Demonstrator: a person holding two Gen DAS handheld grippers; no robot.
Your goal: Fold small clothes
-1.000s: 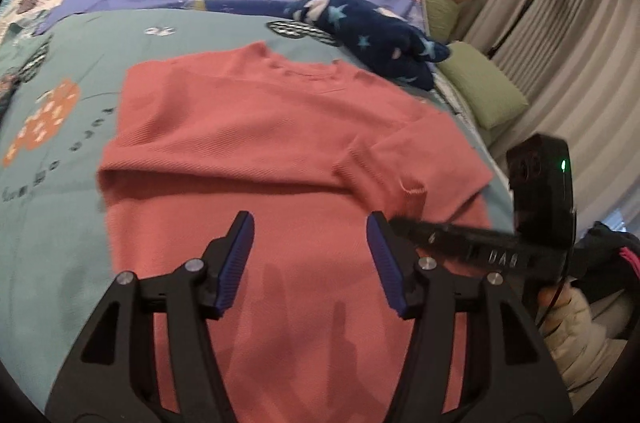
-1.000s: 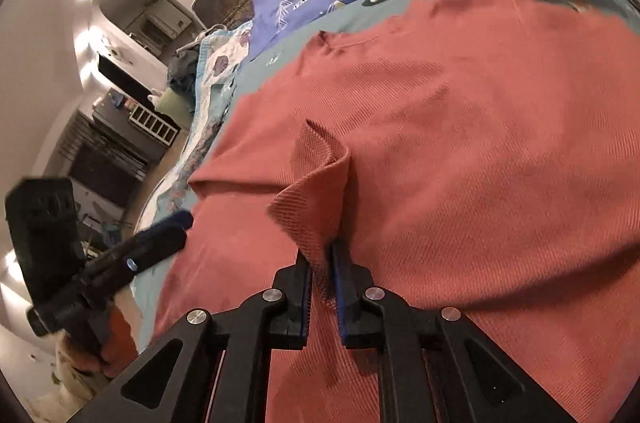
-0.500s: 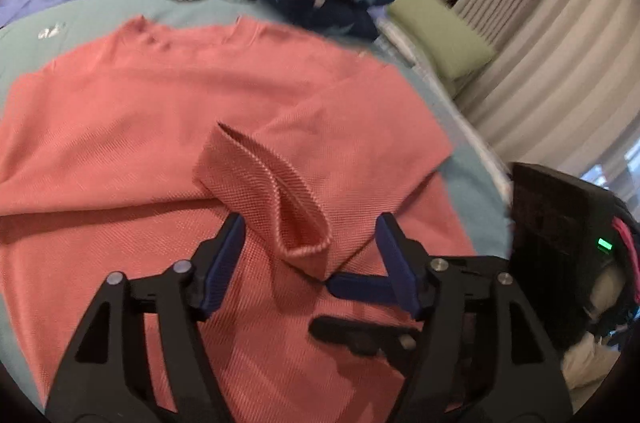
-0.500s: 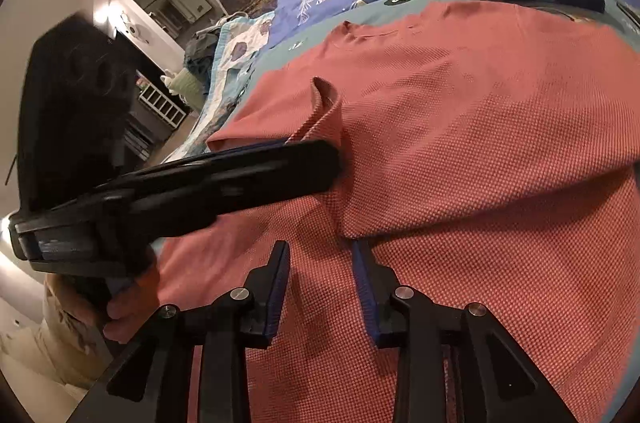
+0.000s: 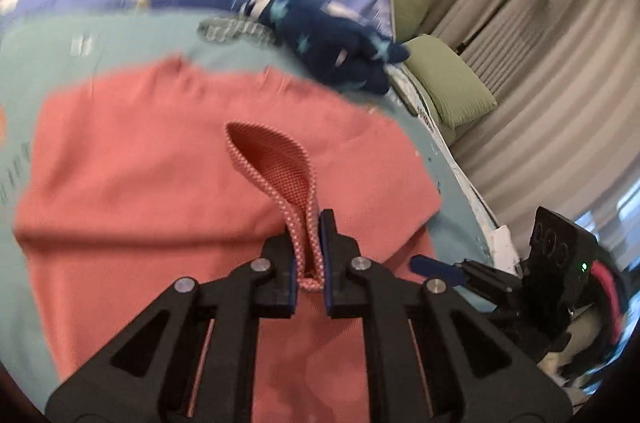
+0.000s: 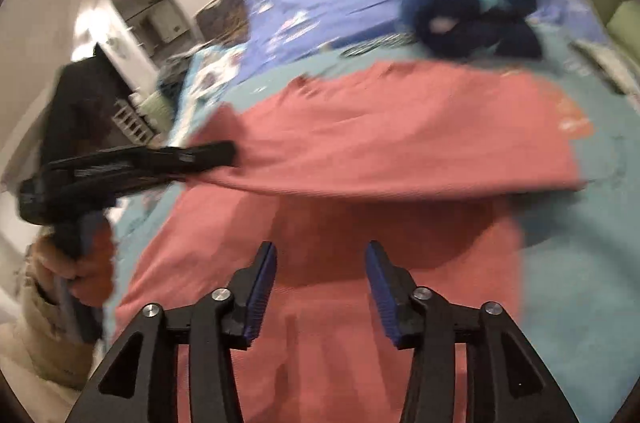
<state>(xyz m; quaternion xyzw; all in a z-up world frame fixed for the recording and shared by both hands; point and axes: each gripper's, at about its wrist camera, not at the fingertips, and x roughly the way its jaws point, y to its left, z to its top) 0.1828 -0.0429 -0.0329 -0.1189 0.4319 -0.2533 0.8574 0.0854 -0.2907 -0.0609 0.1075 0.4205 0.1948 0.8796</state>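
Hand-off noted: your left gripper (image 5: 308, 255) has just been closing and now pinches the sleeve cuff (image 5: 304, 243) of the coral sweater (image 5: 140, 183), the cuff standing between the two blue fingers (image 5: 325, 259) with its open mouth looping up ahead of them. A second ago this gripper stood wide over bare fabric and the cuff was in the other one. Your right gripper (image 6: 320, 281) has just been opening; its fingers (image 6: 260, 287) now stand roughly half apart with nothing between them, only the sweater's lower body beneath. In the right wrist view the left tool reaches in from the left edge to the sleeve end, which agrees with the pinch seen from the left. The sweater lies spread on the teal bedcover (image 5: 120, 39), neckline toward the far side, one sleeve already folded across the chest; a dark blue starred garment (image 5: 336, 55) sits beyond the collar, apart from it. Reading: the sleeve has changed hands, so you can likely carry it across with the left while the right is free to take the hem. Both views are motion-blurred, so the grip depth is uncertain.
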